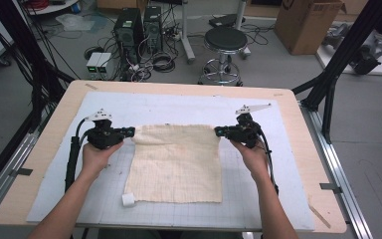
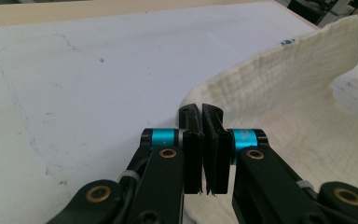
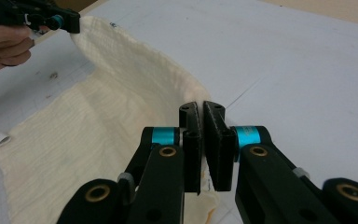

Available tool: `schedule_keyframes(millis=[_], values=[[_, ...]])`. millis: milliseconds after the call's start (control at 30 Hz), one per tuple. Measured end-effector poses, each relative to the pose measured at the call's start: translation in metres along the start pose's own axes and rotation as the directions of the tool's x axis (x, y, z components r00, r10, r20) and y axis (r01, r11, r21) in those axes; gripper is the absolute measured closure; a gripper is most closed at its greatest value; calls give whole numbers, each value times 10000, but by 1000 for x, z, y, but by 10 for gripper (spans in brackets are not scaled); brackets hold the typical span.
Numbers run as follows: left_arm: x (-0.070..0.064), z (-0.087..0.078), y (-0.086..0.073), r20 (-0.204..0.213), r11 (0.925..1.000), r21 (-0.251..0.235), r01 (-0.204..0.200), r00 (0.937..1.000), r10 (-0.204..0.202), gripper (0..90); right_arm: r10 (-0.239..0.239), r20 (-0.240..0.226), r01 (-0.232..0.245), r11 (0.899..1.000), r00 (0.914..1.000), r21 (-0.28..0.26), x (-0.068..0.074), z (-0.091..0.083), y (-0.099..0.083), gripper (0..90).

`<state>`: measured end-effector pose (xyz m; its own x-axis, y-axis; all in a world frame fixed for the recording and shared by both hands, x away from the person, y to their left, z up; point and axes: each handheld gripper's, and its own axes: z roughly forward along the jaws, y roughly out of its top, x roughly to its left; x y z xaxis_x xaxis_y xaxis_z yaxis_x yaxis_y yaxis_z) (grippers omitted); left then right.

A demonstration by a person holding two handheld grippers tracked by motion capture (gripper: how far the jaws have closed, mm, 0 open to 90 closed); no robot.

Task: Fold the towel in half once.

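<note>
Left gripper, held in the left hand, has its jaws clamped on the far left corner of the cloth. Right gripper, held in the right hand, is likewise clamped on the far right corner. In the two gripper views each pair of jaws stands nearly closed, with cloth edge pinched between them, at the left gripper and at the right gripper. The cloth's far edge is lifted and hangs in a curve between the grippers; the rest lies flat on the mat, near the table's middle. A small white tag sits at the cloth's near left corner. Open mat lies on the left, right and far sides of the cloth; bare table borders the mat all round. Beyond the far edge stand a stool, computer towers and a cardboard box. Grid lines mark the mat; no legible writing can be made out.
</note>
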<state>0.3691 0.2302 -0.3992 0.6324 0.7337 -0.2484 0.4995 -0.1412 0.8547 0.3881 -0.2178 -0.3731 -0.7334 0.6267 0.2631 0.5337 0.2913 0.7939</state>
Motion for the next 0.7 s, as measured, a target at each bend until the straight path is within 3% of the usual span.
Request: schedule_keyframes(millis=[233, 567, 700], values=[[-5, -7, -8, 216, 9999, 40, -161, 9996, 160, 866, 168, -234, -172, 9997, 9996, -154, 3, -6, -17, 860], [-22, -17, -21, 386, 9988, 133, -468, 9982, 462, 862, 322, -615, -350, 9984, 9976, -455, 15, -18, -39, 860], [-29, -22, -21, 434, 9973, 112, -726, 9965, 720, 862, 172, -718, -209, 9984, 9973, -524, 20, -21, -45, 860]])
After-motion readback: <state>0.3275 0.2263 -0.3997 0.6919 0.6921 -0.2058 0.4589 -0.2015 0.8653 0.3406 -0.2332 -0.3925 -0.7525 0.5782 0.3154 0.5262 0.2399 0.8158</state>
